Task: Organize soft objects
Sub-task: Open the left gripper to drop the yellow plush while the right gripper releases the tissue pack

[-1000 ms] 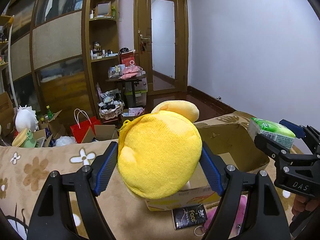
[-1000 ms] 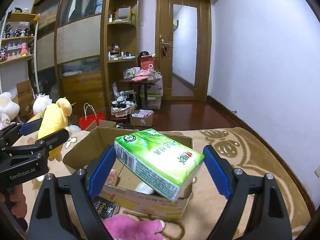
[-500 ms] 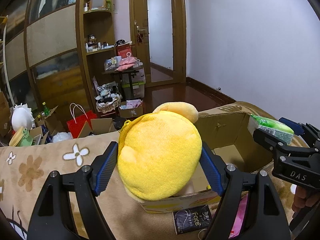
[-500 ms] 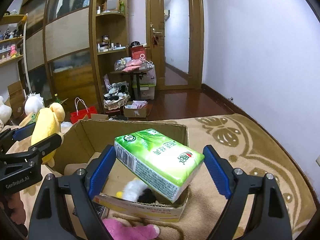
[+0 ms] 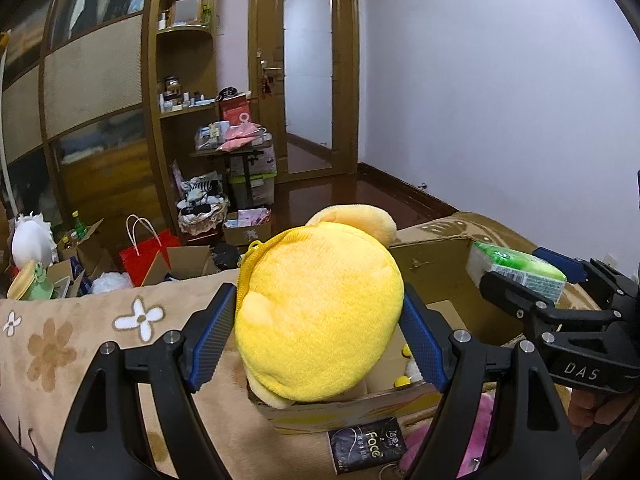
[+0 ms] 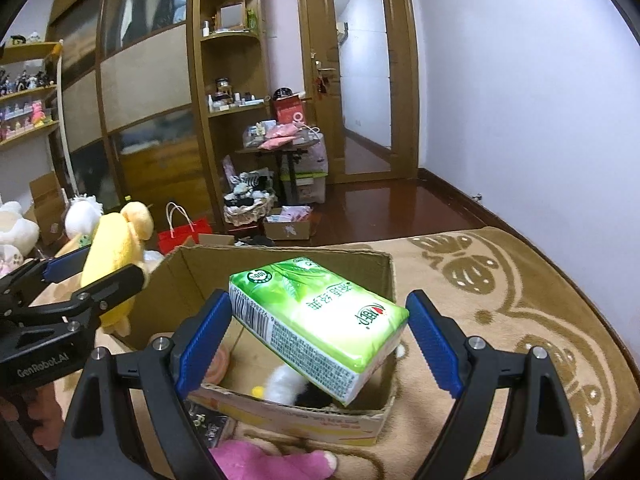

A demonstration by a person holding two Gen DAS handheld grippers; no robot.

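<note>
My left gripper (image 5: pixel 316 332) is shut on a yellow plush toy (image 5: pixel 320 312) and holds it over the near left corner of an open cardboard box (image 5: pixel 436 268). The toy also shows in the right wrist view (image 6: pixel 114 248). My right gripper (image 6: pixel 316 336) is shut on a green tissue pack (image 6: pixel 320 316), tilted, above the box (image 6: pixel 280 276). The pack also shows in the left wrist view (image 5: pixel 516 268). A black-and-white plush (image 6: pixel 296 388) lies inside the box.
The box stands on a beige patterned blanket (image 6: pixel 500 288). A pink plush (image 6: pixel 272 460) and a black packet (image 5: pixel 366 444) lie in front of the box. Shelves, a red bag (image 5: pixel 146 248) and clutter stand on the floor behind.
Both grippers have moved forward and lower toward the box with their loads. The box interior shows more in the right wrist view.
</note>
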